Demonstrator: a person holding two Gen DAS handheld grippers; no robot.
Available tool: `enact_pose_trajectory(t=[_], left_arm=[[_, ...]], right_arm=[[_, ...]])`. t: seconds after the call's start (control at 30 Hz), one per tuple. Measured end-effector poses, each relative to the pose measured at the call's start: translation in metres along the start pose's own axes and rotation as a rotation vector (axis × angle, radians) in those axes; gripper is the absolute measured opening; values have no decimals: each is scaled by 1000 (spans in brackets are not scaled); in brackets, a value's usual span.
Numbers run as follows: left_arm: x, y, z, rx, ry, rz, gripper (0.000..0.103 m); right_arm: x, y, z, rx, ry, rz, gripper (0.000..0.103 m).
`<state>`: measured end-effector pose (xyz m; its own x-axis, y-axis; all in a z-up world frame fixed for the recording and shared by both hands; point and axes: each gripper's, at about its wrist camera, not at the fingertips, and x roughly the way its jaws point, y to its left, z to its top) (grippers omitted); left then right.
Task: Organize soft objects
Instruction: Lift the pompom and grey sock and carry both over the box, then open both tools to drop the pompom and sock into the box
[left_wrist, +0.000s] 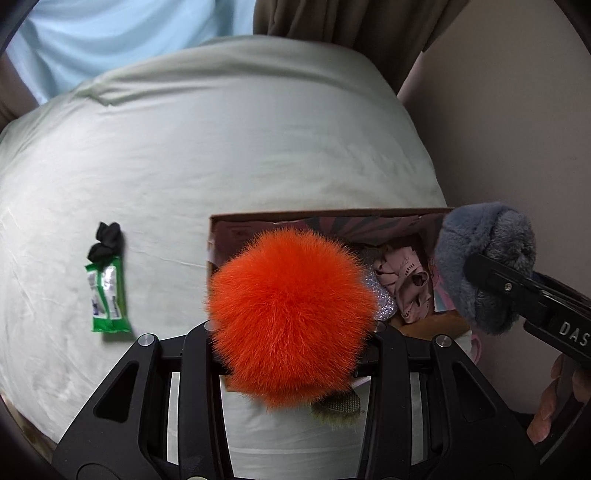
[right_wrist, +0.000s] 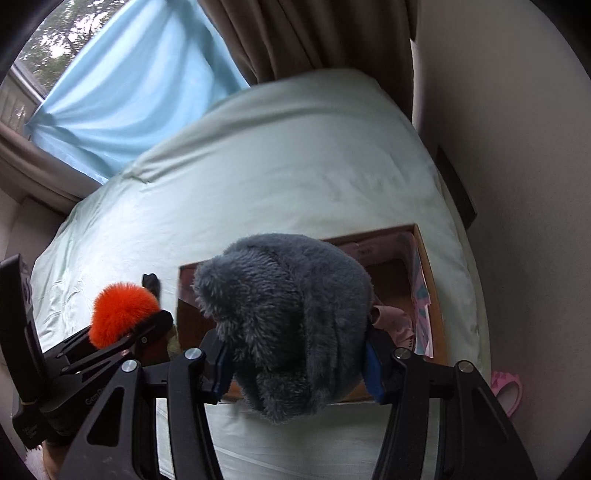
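With pink cloth (left_wrist: 404, 286) already boxed, the left gripper (left_wrist: 291, 332) clamps an orange pompom (left_wrist: 290, 314) and the right gripper (right_wrist: 299, 365) a grey plush (right_wrist: 288, 317) above the box (right_wrist: 430, 273); a green packet (left_wrist: 109, 297) remains near the bed's (left_wrist: 221, 147) left edge.

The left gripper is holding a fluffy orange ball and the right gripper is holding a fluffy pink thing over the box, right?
Almost. The right gripper holds a fluffy grey thing, not pink, as the right wrist view shows. The left gripper does hold the fluffy orange ball over the box.
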<state>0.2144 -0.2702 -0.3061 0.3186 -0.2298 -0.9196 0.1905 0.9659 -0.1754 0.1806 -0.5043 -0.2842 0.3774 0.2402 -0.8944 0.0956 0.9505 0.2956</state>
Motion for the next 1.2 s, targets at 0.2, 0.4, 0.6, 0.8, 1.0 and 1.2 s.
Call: enact_pose_trajectory(t=[0.2,0.4,0.6,0.8,1.0,1.2], left_arm=[[46,-17,3,19,91,-4,34],[67,-27,-1,56,147,10,34],[68,-30,-2,98,181,-26,72],[61,-29,-3,130,177,8,103],[49,-25,-8,124,163,4,103],[23,-22,-10,130,116,8,103]], right_arm=[[35,-25,9,47,83,-24,52],[56,-35,12,65,137,-17,52],[68,-40,14,114,163,-48,65],[65,-45,13,151,135,-49,97],[52,-46,11,152,108,-64,97],[34,-36,6,127,89,-62,97]])
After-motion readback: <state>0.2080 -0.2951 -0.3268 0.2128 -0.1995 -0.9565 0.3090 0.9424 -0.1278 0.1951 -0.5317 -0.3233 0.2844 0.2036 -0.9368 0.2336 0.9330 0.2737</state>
